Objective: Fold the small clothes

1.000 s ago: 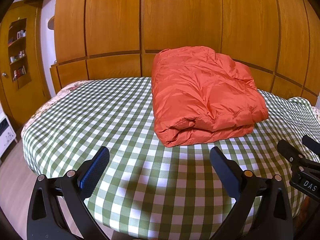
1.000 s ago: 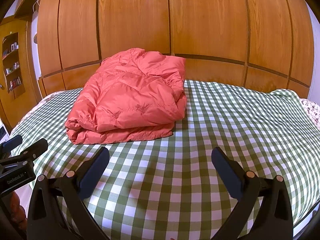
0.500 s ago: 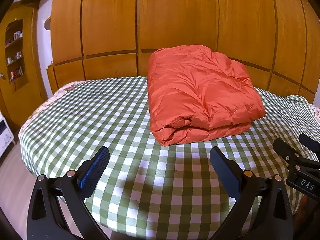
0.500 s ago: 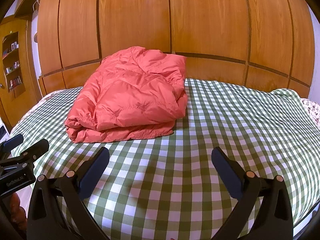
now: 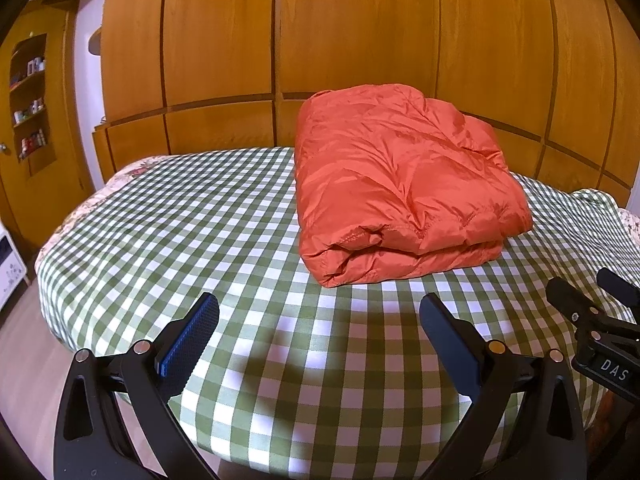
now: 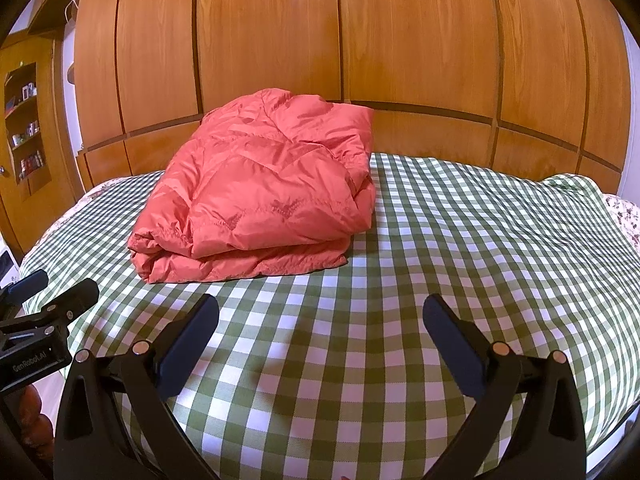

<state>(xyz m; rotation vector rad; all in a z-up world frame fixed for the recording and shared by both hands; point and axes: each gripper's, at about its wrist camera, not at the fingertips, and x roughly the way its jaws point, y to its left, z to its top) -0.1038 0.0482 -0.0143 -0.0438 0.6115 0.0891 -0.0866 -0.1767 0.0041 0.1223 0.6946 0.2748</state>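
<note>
An orange puffy jacket (image 5: pixel 400 184) lies folded in a thick bundle on the green-and-white checked bed cover (image 5: pixel 192 232), toward the far side. It also shows in the right wrist view (image 6: pixel 264 196). My left gripper (image 5: pixel 319 316) is open and empty, hovering above the cover short of the jacket's near edge. My right gripper (image 6: pixel 320 318) is open and empty too, to the right of the jacket's near corner. Each gripper shows in the other's view, the right one (image 5: pixel 592 320) and the left one (image 6: pixel 44 300).
Wooden wardrobe panels (image 5: pixel 360 32) rise behind the bed. A wooden door with a shelf niche of small items (image 5: pixel 30 92) stands at the left. The floor (image 5: pixel 24 360) lies beyond the bed's left edge. A floral sheet (image 6: pixel 624 216) peeks out at the right.
Both grippers stay open. The views have drifted slightly, and the jacket sits a little further left in the left wrist view. The jacket has not moved on the bed.
</note>
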